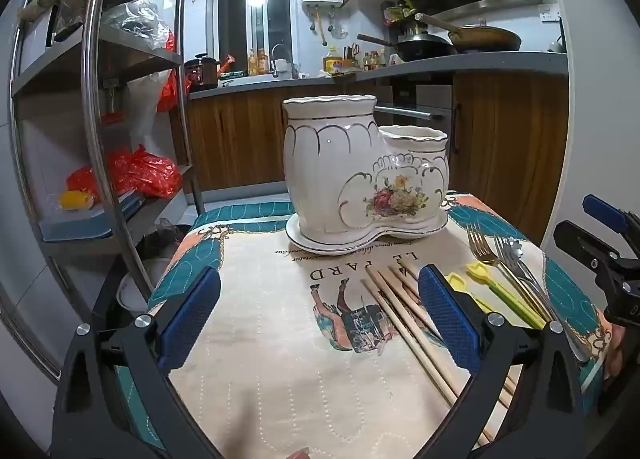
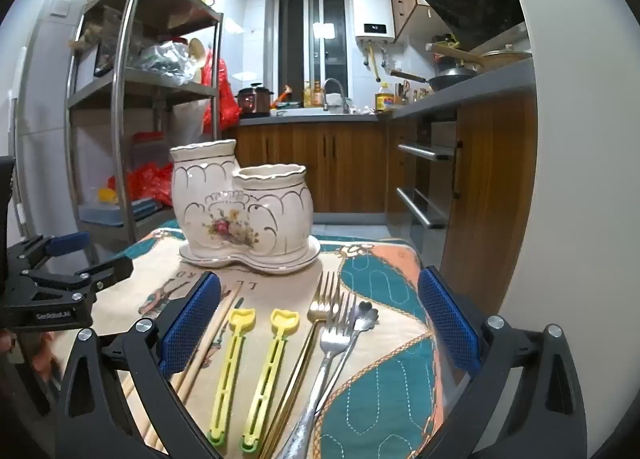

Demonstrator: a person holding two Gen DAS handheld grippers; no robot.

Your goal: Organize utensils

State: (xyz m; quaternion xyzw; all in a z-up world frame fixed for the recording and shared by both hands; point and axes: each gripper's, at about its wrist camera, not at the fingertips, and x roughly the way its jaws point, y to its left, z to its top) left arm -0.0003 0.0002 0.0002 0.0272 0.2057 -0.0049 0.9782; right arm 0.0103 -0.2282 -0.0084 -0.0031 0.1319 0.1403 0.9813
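A white ceramic utensil holder (image 1: pixel 356 175) (image 2: pixel 244 211) with two joined pots and a flower print stands on its saucer at the far side of a quilted table cover. Wooden chopsticks (image 1: pixel 404 319) (image 2: pixel 224 319), two yellow clips (image 2: pixel 248 371) (image 1: pixel 496 291), a gold fork (image 2: pixel 320 307) (image 1: pixel 480 243), a silver fork (image 2: pixel 334 335) and a flower-ended spoon (image 2: pixel 364 319) lie in a row on the cloth. My left gripper (image 1: pixel 318 311) is open over the cloth, left of the chopsticks. My right gripper (image 2: pixel 318 323) is open, low over the clips and forks, holding nothing.
A metal shelf rack (image 1: pixel 100 99) (image 2: pixel 132 99) with red bags stands left of the table. Wooden kitchen cabinets (image 2: pixel 340 167) and an oven (image 2: pixel 428 179) lie beyond. The table cover's (image 1: pixel 248 339) far edge runs just behind the holder.
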